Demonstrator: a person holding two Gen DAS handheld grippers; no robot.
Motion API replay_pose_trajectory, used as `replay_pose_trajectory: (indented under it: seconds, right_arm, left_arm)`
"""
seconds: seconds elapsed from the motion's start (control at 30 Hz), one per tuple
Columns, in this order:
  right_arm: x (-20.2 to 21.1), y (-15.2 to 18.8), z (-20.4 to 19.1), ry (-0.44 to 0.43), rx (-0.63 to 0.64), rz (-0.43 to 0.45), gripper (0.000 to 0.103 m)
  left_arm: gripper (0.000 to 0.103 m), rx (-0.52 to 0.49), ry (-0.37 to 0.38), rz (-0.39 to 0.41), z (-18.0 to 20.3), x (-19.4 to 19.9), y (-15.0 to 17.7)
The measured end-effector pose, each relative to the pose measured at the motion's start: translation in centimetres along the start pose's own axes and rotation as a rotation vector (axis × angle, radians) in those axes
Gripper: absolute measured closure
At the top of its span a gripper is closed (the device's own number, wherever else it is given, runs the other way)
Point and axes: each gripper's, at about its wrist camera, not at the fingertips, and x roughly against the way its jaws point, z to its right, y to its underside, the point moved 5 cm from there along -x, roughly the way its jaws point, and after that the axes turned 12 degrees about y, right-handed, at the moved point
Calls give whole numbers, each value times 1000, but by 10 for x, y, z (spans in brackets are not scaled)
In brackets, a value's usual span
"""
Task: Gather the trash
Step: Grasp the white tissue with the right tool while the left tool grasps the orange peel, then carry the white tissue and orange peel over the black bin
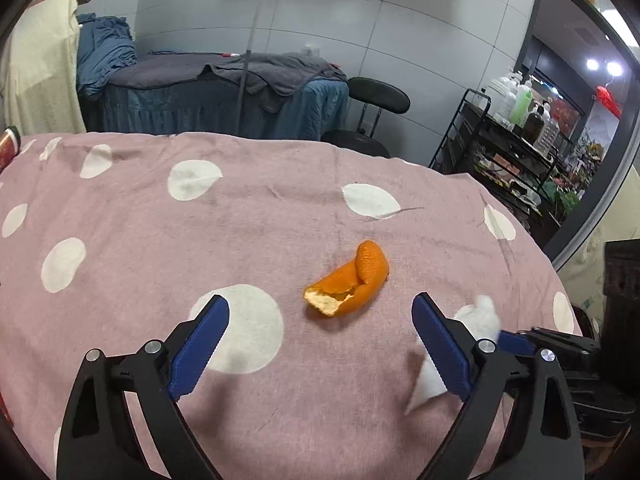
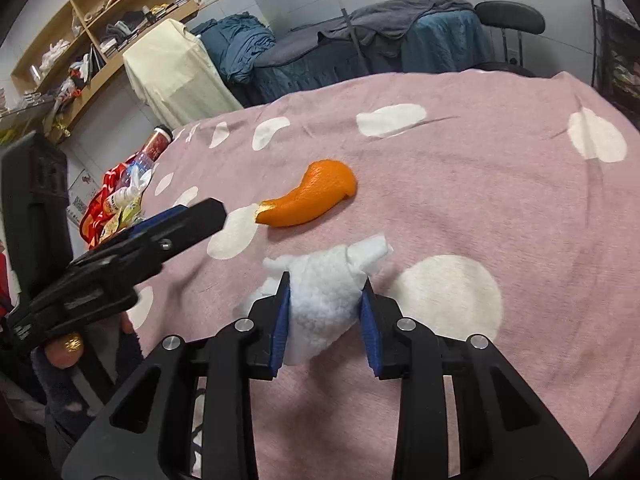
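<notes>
Left wrist view: the left gripper (image 1: 320, 312) hovers with its jaws wide apart and nothing between them over a pink cloth (image 1: 160, 248) with white spots. A curled orange peel (image 1: 348, 280), pith showing at its torn end, lies just beyond the blue pads. Only this view shows a rack of bottles (image 1: 520, 108). In the right wrist view, the right gripper (image 2: 326, 292) clamps a fluffy white tissue (image 2: 324, 292) resting on the cloth. A bag of wrappers (image 2: 116, 200) shows here alone; its print is unreadable.
</notes>
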Motion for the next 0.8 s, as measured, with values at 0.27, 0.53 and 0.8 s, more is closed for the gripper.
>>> replay_pose_trajectory:
  seconds: [0.27,0.53,0.8]
  right_arm:
    - [23,8,39,16,-81,58,71]
    - [23,4,46,-8,-91,66,71]
    - [41,2,51,13,-108,125,71]
  left_arm:
    - [26,-120,-24,-136,25,-66,-8]
    - [67,-161,-54,-151,29,-68,-2]
    - [77,-170,-55,-107,43,-41,5]
